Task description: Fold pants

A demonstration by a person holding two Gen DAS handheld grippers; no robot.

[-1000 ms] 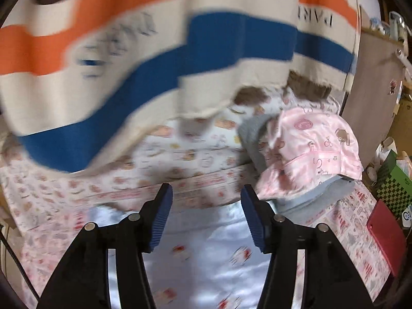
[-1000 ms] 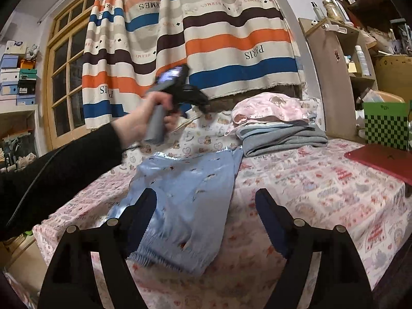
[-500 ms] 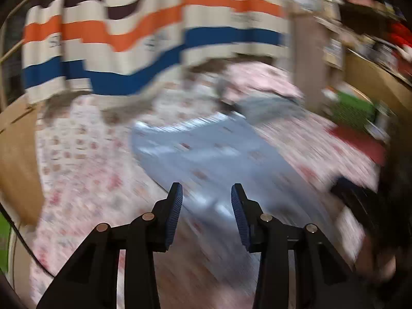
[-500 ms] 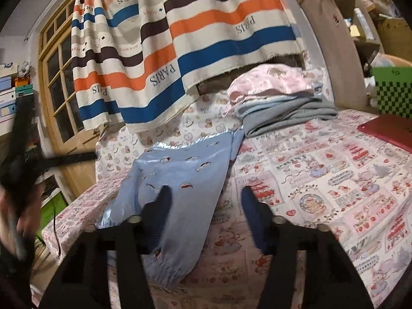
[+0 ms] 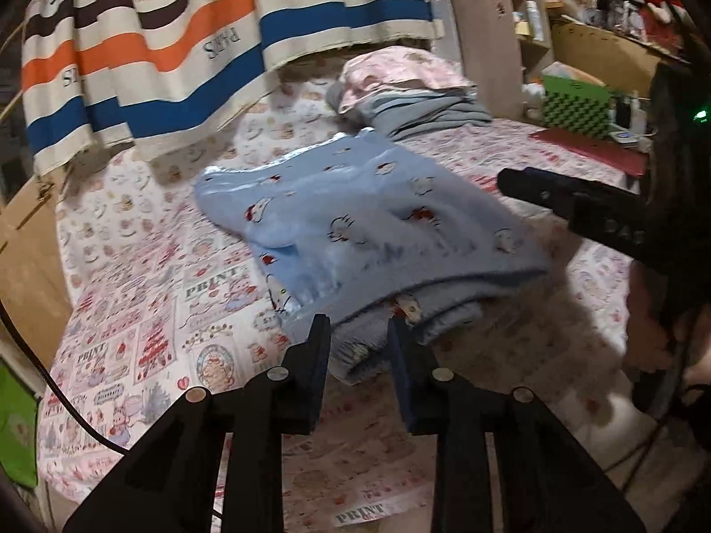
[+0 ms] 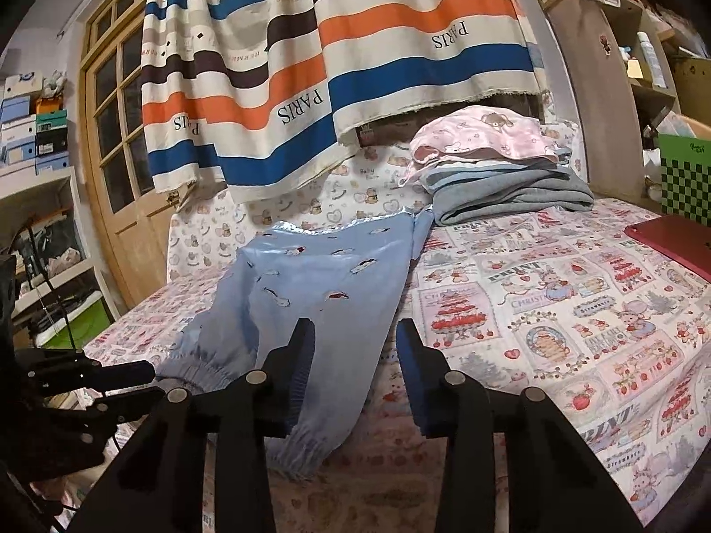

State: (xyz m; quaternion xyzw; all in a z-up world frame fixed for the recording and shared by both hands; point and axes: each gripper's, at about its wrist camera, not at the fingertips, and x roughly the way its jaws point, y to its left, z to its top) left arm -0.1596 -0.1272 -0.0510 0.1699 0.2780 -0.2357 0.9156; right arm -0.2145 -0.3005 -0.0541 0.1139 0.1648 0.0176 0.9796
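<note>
Left wrist view: the light blue pants (image 5: 369,222) lie spread on the printed cloth of the table (image 5: 146,311), legs doubled one over the other, the cuff ends nearest the camera. The left gripper (image 5: 359,355) has just been closing its jaws; they stand narrowly parted right at the cuff of the lower leg, whose edge sits in the gap between them, but I cannot tell if the pads press on it. The right gripper (image 5: 573,204) reaches in from the right edge, over the far side of the pants.

From the right wrist view, the right gripper (image 6: 353,355) has likewise been closing. Its jaws are still apart, straddling the right edge of one pant leg (image 6: 311,311), not clamped on it. A folded pile of clothes (image 6: 497,169) sits behind the waistband.
</note>
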